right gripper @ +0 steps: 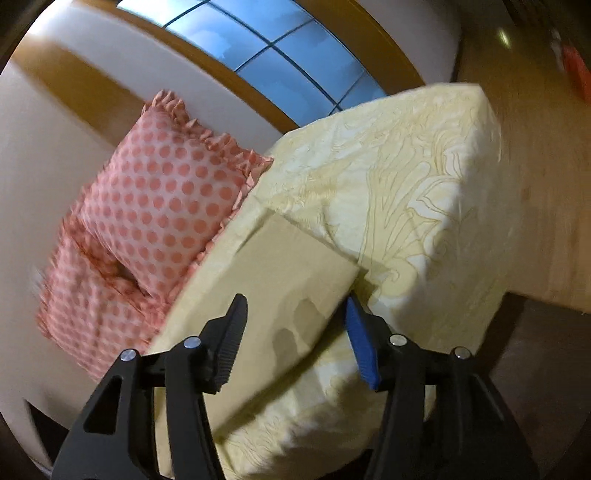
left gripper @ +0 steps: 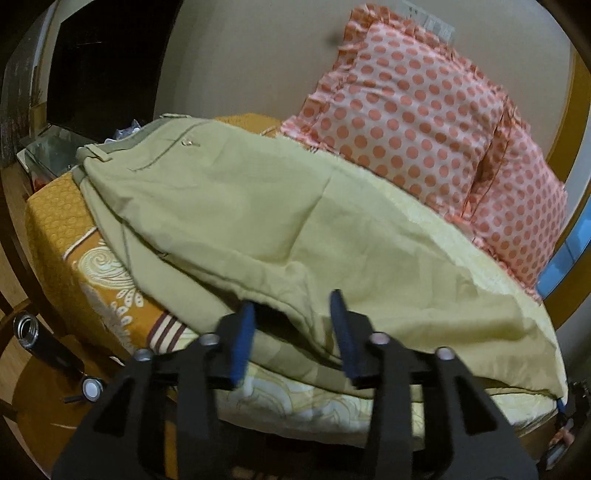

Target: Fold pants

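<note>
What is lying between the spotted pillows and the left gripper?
In the left wrist view, the khaki pants cover the stretch between the spotted pillows and the open left gripper, lying spread on the pale yellow bedspread.

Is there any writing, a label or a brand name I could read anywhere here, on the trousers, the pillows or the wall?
No text can be read in either view.
Wall sticker or plate above the polka-dot pillows: faint marks, too blurred to read.
Khaki pants: only a small button and stitching show, no label.
Bedsheet: printed patterns only, no words.
</note>
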The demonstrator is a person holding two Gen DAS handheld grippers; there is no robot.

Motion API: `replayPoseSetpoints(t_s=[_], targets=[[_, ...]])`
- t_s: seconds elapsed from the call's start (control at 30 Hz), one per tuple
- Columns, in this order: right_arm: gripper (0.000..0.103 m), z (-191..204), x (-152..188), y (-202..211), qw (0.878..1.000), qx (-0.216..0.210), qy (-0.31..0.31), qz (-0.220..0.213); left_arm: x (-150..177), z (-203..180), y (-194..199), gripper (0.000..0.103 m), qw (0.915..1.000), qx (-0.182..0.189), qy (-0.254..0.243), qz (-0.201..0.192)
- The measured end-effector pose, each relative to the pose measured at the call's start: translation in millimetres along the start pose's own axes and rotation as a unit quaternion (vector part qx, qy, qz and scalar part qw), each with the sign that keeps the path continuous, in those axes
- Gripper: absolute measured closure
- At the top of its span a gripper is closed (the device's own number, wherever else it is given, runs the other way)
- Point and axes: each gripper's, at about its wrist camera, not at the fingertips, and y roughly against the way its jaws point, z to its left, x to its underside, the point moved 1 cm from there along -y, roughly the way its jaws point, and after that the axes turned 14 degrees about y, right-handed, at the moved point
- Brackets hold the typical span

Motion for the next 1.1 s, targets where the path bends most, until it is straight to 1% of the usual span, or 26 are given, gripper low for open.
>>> replayPoseSetpoints(t_s=[0.03, 0.1, 0.2, 0.23, 0.27, 0.3, 0.33, 0.37, 0.43, 0.47, 0.5, 0.57, 0.6, 0.63, 0.67, 0.73, 0.8, 0.83, 0.87, 0.9, 0.93, 0.97, 1.0, 1.03, 1.07, 1.1], targets=[[0.047, 6, 3, -1, 1.0, 0.002, 0.01, -0.001, 1, 1, 5, 0.05, 1.0, -0.001, 0.0, -0.009], [0.047, 14, 8, -3, 0.999, 0.009, 0.032, -0.005, 1, 3, 12, 0.043, 0.9996, -0.009, -0.002, -0.027], [0.048, 31, 17, -11, 0.998, -0.006, 0.061, -0.003, 0, 6, 19, 0.041, 0.9991, -0.008, 0.001, -0.042], [0.056, 36, 20, -17, 0.997, -0.016, 0.071, -0.002, -1, 8, 20, 0.04, 0.9991, -0.004, 0.004, -0.041], [0.077, 39, 22, -22, 0.997, -0.014, 0.082, 0.0, -2, 9, 19, 0.039, 0.9992, -0.001, 0.008, -0.04], [0.08, 41, 23, -22, 0.995, 0.008, 0.095, -0.008, -3, 10, 19, 0.039, 0.9991, -0.001, 0.011, -0.041], [0.087, 41, 22, -21, 0.994, 0.019, 0.106, -0.019, -4, 13, 19, 0.038, 0.9991, -0.003, 0.014, -0.04], [0.1, 41, 18, -23, 0.994, -0.003, 0.111, -0.022, -5, 14, 18, 0.038, 0.9991, -0.003, 0.017, -0.04], [0.1, 51, 9, -19, 0.992, -0.009, 0.125, -0.035, -7, 21, 20, 0.037, 0.9987, -0.003, 0.026, -0.043], [0.1, 62, 5, -15, 0.989, -0.012, 0.142, -0.046, -9, 25, 22, 0.037, 0.9982, -0.004, 0.033, -0.049], [0.1, 81, -1, -11, 0.984, -0.025, 0.166, -0.059, -10, 28, 24, 0.035, 0.9977, -0.005, 0.038, -0.055], [0.1, 120, -7, -5, 0.975, -0.075, 0.198, -0.068, -14, 34, 28, 0.032, 0.9964, -0.008, 0.049, -0.069], [0.1, 150, -6, -2, 0.966, -0.11, 0.224, -0.069, -16, 36, 28, 0.03, 0.9959, -0.011, 0.052, -0.074], [0.1, 168, -3, 2, 0.959, -0.132, 0.241, -0.069, -17, 38, 29, 0.029, 0.9955, -0.015, 0.053, -0.077], [0.1, 202, 5, 6, 0.945, -0.177, 0.268, -0.063, -18, 40, 29, 0.029, 0.9951, -0.019, 0.055, -0.08], [0.1, 253, 27, 13, 0.916, -0.249, 0.311, -0.039, -19, 46, 30, 0.028, 0.9939, -0.027, 0.064, -0.085], [0.1, 311, 68, 16, 0.873, -0.322, 0.365, 0.008, -21, 51, 32, 0.026, 0.9931, -0.028, 0.071, -0.089], [0.1, 343, 101, 15, 0.841, -0.354, 0.406, 0.051, -22, 54, 33, 0.026, 0.9926, -0.03, 0.076, -0.091], [0.099, 360, 124, 14, 0.817, -0.365, 0.437, 0.088, -24, 57, 34, 0.025, 0.992, -0.032, 0.078, -0.094], [0.097, 379, 156, 11, 0.783, -0.37, 0.481, 0.137, -26, 60, 35, 0.024, 0.9914, -0.035, 0.08, -0.098], [0.089, 393, 194, 11, 0.739, -0.368, 0.531, 0.19, -27, 63, 36, 0.022, 0.9909, -0.036, 0.082, -0.101], [0.075, 397, 215, 14, 0.715, -0.361, 0.56, 0.212, -30, 66, 37, 0.022, 0.9906, -0.036, 0.085, -0.102], [0.062, 396, 231, 21, 0.694, -0.357, 0.585, 0.219, -32, 70, 38, 0.02, 0.9904, -0.035, 0.087, -0.102], [0.036, 394, 237, 28, 0.686, -0.362, 0.595, 0.212, -35, 75, 39, 0.02, 0.9896, -0.036, 0.092, -0.105], [0.023, 388, 236, 42, 0.681, -0.38, 0.597, 0.19, -39, 79, 41, 0.019, 0.9886, -0.037, 0.095, -0.11], [0.021, 386, 231, 49, 0.683, -0.393, 0.59, 0.176, -41, 83, 42, 0.018, 0.9878, -0.038, 0.099, -0.115]])
